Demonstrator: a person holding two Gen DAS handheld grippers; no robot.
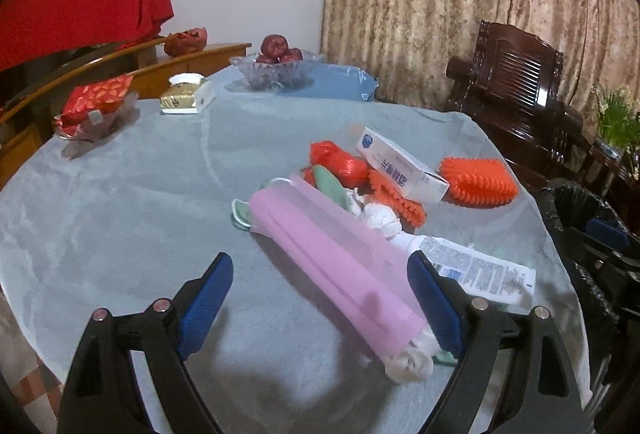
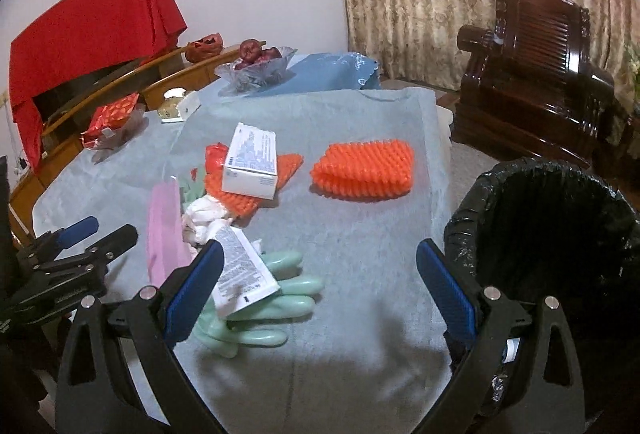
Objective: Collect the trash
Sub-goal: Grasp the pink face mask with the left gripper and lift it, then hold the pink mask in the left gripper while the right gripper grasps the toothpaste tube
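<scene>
Both sets of tongs hang spread wide over a grey-clothed table [image 1: 120, 201]. Left gripper [image 1: 320, 294] stands open with a pink folded mask [image 1: 332, 258] lying between its blue pads, the mask's near end just beside the right-hand pad; whether it touches cannot be told. At its 12 o'clock sit an orange-red bag [image 1: 340, 163], a white carton [image 1: 400, 163] and, toward 1 o'clock, an orange spiky pad [image 1: 478, 181]. A printed leaflet [image 1: 480, 270] lies at 2 o'clock. Right gripper [image 2: 320, 286] also gapes, pinching nothing; mint-green rubber gloves [image 2: 280, 298] lie by its left pad, partly under the leaflet. The black-lined trash bin [image 2: 540, 234] stands at its 2 o'clock, beside the table edge. A glass fruit bowl [image 2: 256, 69] rests at the far side.
</scene>
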